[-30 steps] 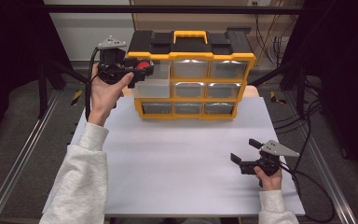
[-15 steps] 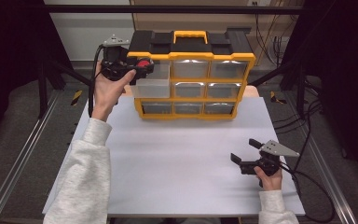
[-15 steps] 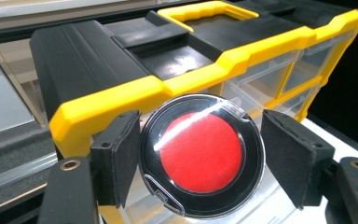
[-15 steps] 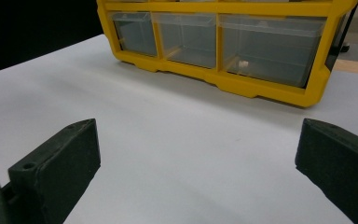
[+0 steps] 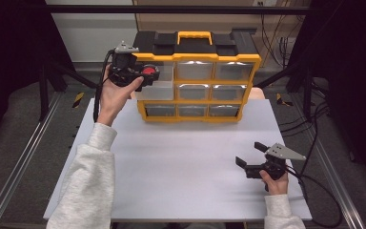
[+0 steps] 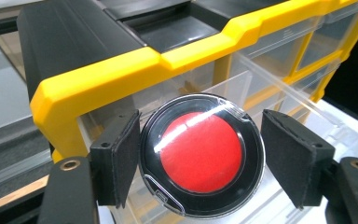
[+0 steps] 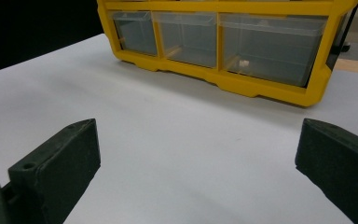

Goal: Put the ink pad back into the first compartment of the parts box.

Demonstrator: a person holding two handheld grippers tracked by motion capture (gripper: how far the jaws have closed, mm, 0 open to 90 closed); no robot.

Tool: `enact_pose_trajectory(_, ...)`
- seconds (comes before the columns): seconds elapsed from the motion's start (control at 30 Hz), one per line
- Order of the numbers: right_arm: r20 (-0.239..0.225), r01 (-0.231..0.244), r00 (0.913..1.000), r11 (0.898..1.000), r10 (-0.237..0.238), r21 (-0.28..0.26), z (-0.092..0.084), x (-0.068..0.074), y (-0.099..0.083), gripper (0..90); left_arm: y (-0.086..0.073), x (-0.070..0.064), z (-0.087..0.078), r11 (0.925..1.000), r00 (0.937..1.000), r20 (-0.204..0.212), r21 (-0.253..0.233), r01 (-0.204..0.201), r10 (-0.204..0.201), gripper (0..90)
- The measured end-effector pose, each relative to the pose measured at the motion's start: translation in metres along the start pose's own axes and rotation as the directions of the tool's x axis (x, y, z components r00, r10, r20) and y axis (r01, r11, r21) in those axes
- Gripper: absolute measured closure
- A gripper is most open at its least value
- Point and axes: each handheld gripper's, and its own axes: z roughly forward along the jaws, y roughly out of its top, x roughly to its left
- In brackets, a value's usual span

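High view: left claw (image 5: 148,76) grips red-lidded round tin (image 5: 148,71) at organizer (image 5: 198,85), over pulled-out top-left drawer (image 5: 156,89); drop pending. Left claw view: tin (image 6: 201,155) clamped. Right claw view: right claw (image 7: 205,172) released, idle over desk (image 7: 177,154)

The yellow-framed plastic drawer organiser (image 5: 195,76) stands at the white table's (image 5: 181,162) far edge; a round red-centred black disc (image 6: 201,155) hangs before its upper-left pulled-out clear drawer (image 5: 157,88)
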Motion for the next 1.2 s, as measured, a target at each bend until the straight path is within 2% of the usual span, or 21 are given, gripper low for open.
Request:
enact_pose_trajectory(0.47,0.0,-0.001,1.0,1.0,0.001,0.0,0.0,0.0,0.0,0.4,0.0,0.001,0.002,0.9999,0.9999,-0.002,0.005,0.011,-0.011,29.1)
enact_pose_trajectory(0.63,0.001,0.0,1.0,1.0,0.0,-0.001,0.0,0.0,0.0,0.4,0.002,0.001,-0.005,0.9986,0.9999,0.011,-0.051,0.013,-0.012,25.0)
enact_pose_trajectory(0.73,0.001,0.0,1.0,1.0,0.0,-0.002,0.0,0.0,0.0,0.4,0.002,0.001,-0.009,0.9978,0.9999,0.015,-0.065,0.003,-0.002,22.7)
enact_pose_trajectory(0.83,0.001,0.0,1.0,1.0,0.0,-0.002,0.0,0.0,0.0,0.4,0.0,-0.001,-0.02,0.9938,0.9993,0.036,-0.111,-0.001,0.005,19.7)
enact_pose_trajectory(1.13,0.001,-0.002,1.0,1.0,0.002,0.0,0.0,0.0,0.0,0.4,-0.011,-0.003,-0.043,0.985,0.9976,0.062,-0.171,-0.018,0.029,8.0)
enact_pose_trajectory(1.2,0.0,-0.003,1.0,1.0,0.003,0.001,0.0,0.0,0.0,0.4,-0.017,-0.003,-0.053,0.9806,0.996,0.083,-0.195,-0.015,0.032,6.5)
